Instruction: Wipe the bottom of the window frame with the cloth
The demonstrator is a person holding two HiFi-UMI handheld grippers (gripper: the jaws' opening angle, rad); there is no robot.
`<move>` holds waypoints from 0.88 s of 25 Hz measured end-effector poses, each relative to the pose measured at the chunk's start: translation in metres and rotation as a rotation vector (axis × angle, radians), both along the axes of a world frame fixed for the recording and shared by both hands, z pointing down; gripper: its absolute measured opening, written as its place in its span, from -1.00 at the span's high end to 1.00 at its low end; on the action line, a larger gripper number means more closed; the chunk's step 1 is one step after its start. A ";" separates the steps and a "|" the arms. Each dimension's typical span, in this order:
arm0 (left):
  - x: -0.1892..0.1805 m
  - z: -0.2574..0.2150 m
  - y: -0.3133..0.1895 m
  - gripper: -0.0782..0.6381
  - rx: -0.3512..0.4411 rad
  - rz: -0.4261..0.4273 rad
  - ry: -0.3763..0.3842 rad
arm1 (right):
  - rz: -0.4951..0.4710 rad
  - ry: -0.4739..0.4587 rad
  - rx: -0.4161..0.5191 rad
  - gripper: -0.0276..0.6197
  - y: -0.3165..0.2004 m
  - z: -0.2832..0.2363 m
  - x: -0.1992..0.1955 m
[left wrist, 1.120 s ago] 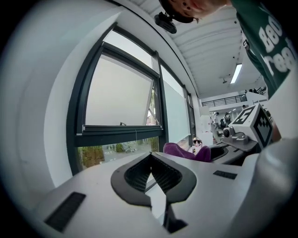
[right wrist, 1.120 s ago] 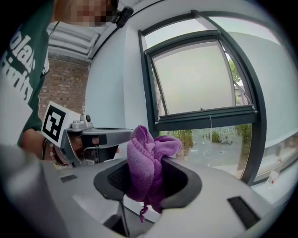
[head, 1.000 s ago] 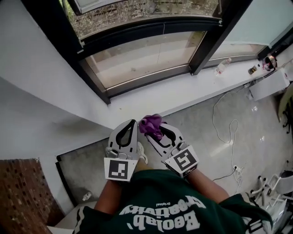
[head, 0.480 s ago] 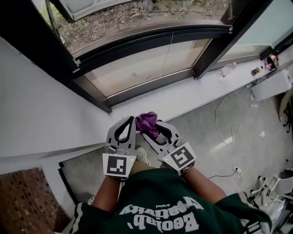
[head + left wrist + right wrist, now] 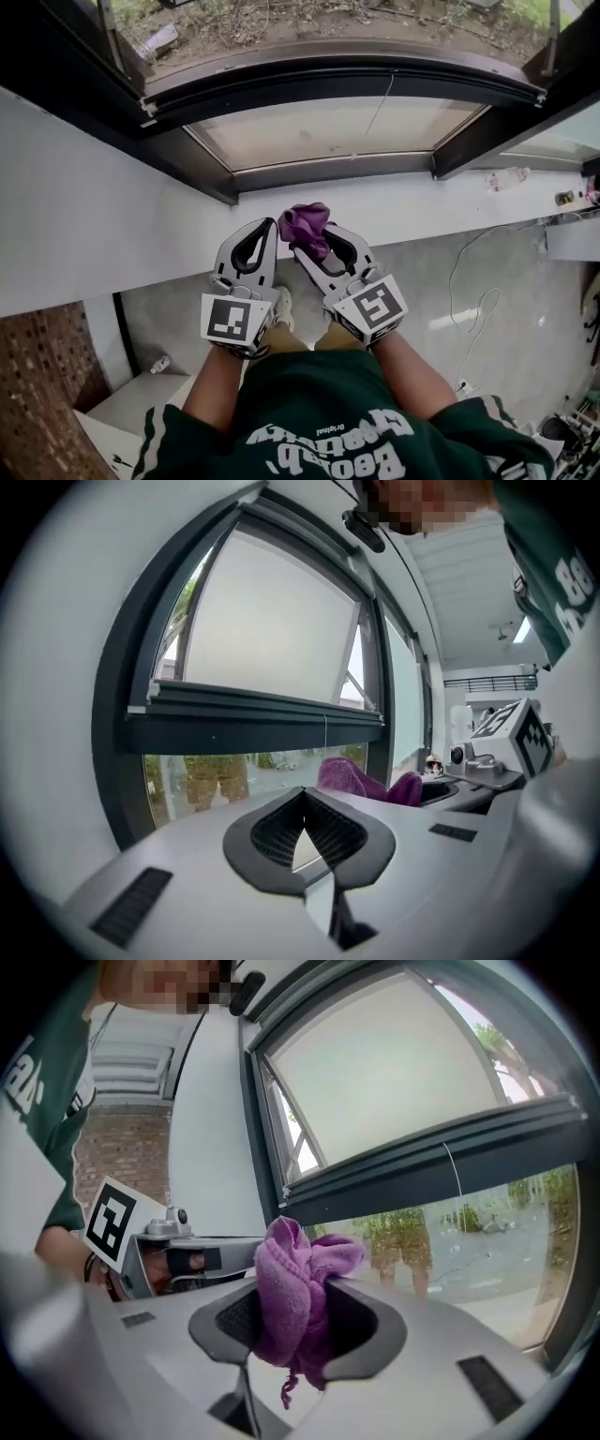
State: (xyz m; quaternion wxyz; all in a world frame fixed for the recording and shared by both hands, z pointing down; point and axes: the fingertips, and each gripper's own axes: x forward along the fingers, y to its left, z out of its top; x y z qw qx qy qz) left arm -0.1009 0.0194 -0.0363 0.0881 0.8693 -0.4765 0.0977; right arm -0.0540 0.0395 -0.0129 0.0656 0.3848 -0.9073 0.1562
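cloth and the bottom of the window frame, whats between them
Only a bare strip of white sill separates the cloth, shut in the right gripper, from the frame's bottom rail; the head view shows it.

The left tool (image 5: 263, 250) and right tool (image 5: 317, 246) pointed forward, side by side. The left's jaws met, empty; the right's pinched a purple cloth (image 5: 305, 225).
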 end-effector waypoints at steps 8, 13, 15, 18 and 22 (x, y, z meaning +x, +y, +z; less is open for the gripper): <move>0.000 0.065 -0.021 0.76 -0.054 -0.092 -0.074 | -0.066 -0.111 -0.066 0.38 -0.037 0.077 0.009; -0.025 0.132 -0.042 0.76 -0.071 -0.095 -0.059 | -0.068 -0.141 -0.091 0.37 -0.053 0.137 -0.019; -0.043 0.179 -0.053 0.76 -0.089 -0.090 -0.073 | -0.052 -0.104 -0.125 0.37 -0.060 0.182 -0.036; -0.061 0.238 -0.063 0.76 -0.101 -0.087 -0.096 | -0.051 -0.063 -0.143 0.37 -0.067 0.239 -0.055; -0.067 0.294 -0.074 0.76 -0.096 -0.056 -0.051 | 0.016 -0.109 -0.176 0.37 -0.080 0.299 -0.065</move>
